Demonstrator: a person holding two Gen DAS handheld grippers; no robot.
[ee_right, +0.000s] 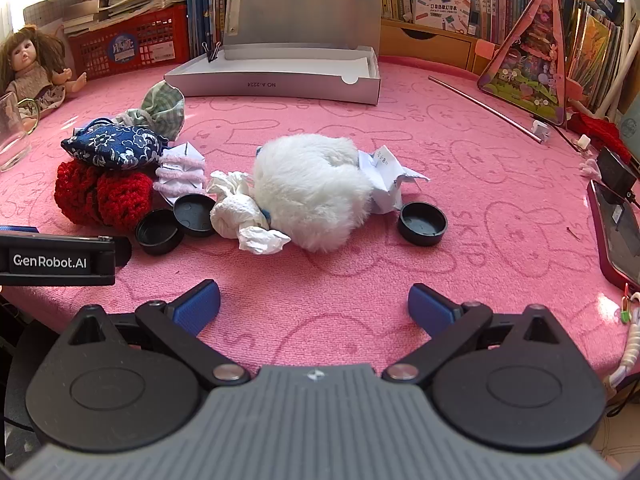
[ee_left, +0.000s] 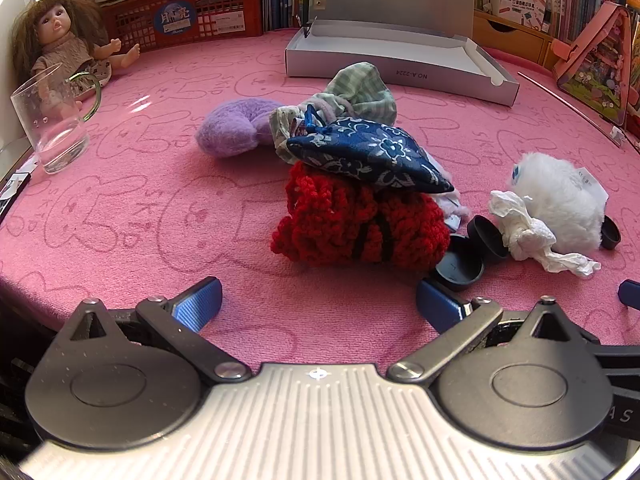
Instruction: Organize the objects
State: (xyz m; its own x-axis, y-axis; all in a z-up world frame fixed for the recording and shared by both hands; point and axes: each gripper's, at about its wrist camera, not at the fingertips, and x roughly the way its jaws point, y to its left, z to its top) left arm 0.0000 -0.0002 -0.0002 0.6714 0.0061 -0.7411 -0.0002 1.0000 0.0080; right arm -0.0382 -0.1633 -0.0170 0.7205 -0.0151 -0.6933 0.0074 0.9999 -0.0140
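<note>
Left gripper [ee_left: 318, 304] wide open, empty, above pink mat [ee_left: 160, 208]; red knit piece [ee_left: 356, 224] under blue floral pouch [ee_left: 372, 156] ahead.

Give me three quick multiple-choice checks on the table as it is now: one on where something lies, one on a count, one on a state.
1. What does the blue floral pouch rest on?
A. the red knitted item
B. the grey box
C. the doll

2. How many black round caps show in the right wrist view?
A. one
B. three
C. five

3. How is the grey box?
A. lid shut
B. lid up, tray showing no contents
C. lid up, tray packed with toys

Answers:
1. A: the pouch lies across the top of the red knit.
2. B: two caps lie left of the white plush toy, one lies right of it.
3. B: the lid stands upright behind a tray whose visible inside is bare.
</note>
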